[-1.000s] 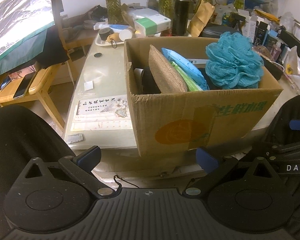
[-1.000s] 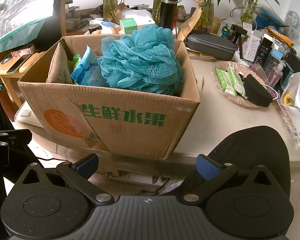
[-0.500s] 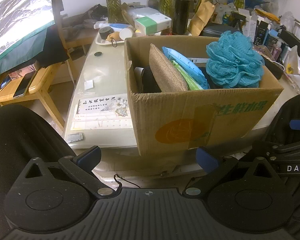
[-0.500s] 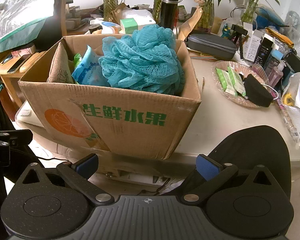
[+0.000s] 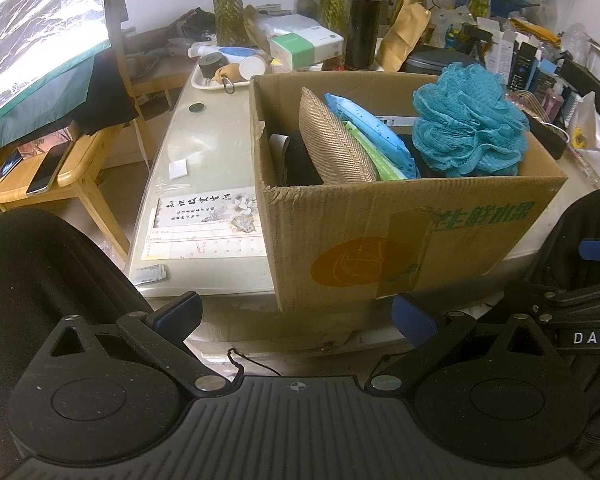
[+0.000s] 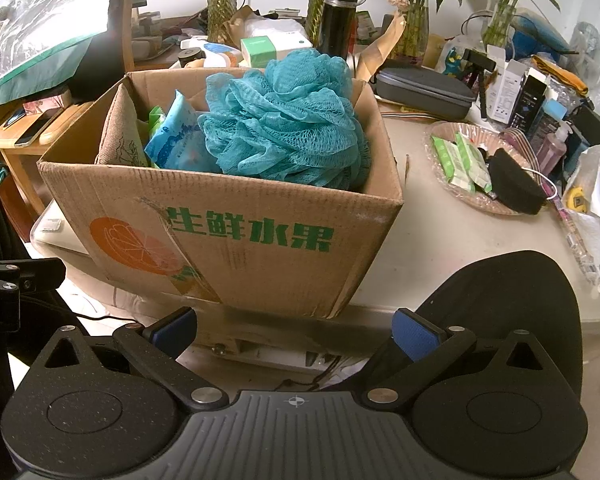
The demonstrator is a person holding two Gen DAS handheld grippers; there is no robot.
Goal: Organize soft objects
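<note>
A cardboard box [image 5: 400, 236] [image 6: 236, 236] with green lettering stands at the table's front edge. In it are a blue mesh bath pouf [image 5: 470, 120] [image 6: 284, 120], a tan woven pouch [image 5: 334, 140] [image 6: 118, 136], a blue wipes pack [image 5: 372, 128] [image 6: 176, 140], a green pack and something black. My left gripper [image 5: 296, 314] is open and empty, below and in front of the box. My right gripper [image 6: 294, 330] is open and empty, also low in front of the box.
A woven tray [image 6: 480, 168] with green packets and a black sponge lies right of the box. Vases, a black flask [image 6: 336, 20], a grey case [image 6: 424, 90] and boxes crowd the back. A white tray [image 5: 220, 76] and a wooden stool [image 5: 48, 172] are at left.
Both views have shifted very slightly; the box and its contents have not moved. Both grippers stay open and empty.
</note>
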